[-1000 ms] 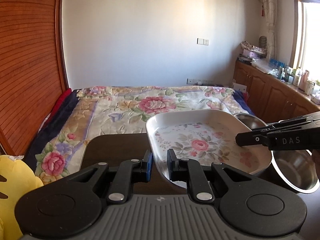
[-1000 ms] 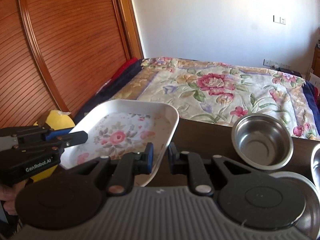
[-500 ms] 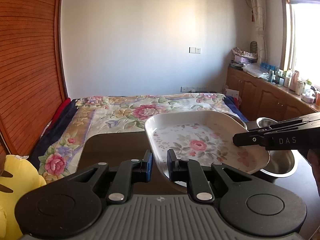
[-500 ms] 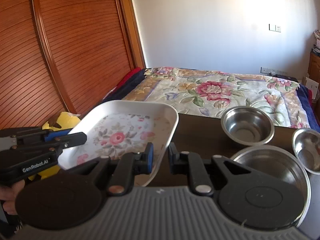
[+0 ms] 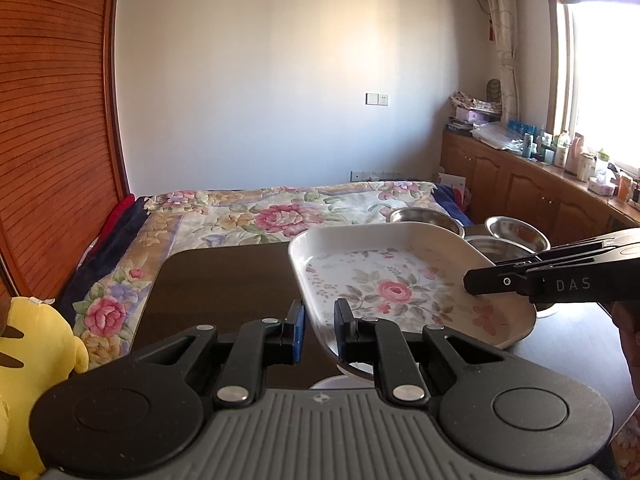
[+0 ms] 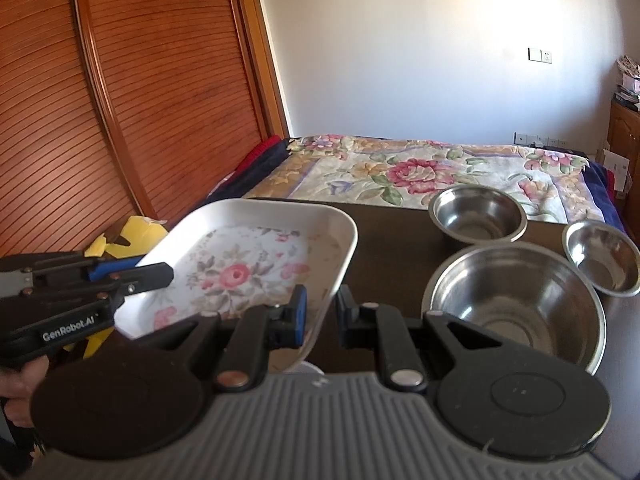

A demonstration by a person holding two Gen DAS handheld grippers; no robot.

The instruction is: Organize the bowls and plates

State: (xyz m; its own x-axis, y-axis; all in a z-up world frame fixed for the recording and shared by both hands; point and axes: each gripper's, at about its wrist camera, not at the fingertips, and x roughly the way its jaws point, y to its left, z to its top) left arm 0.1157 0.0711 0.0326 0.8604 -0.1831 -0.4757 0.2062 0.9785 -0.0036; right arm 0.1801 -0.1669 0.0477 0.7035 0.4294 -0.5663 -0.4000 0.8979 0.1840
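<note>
Holding: both claws pinch the plate [image 5: 400, 280] rim, left claw [image 5: 320, 330], right claw [image 6: 322, 316].
Room: bare table [image 5: 224, 280] left of plate; bowls [image 6: 516, 304] right.
Writing: "DAS", "GenRobot.AI".

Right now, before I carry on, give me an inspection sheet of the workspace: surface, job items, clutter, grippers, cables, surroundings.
Surface: dark table, bare on its left side.
Job's things: floral tray lifted off the table, one gripper at each end; large steel bowl nearest, medium steel bowl behind it, small steel bowl at right, all three separate, none nested.
Clutter: something white under the tray, mostly hidden.
Grippers: left gripper shut on the tray's rim; right gripper shut on the opposite rim.
Cables: nothing seen.
Surroundings: bed with floral cover beyond the table; yellow plush toy at left; wooden cabinets under the window.
</note>
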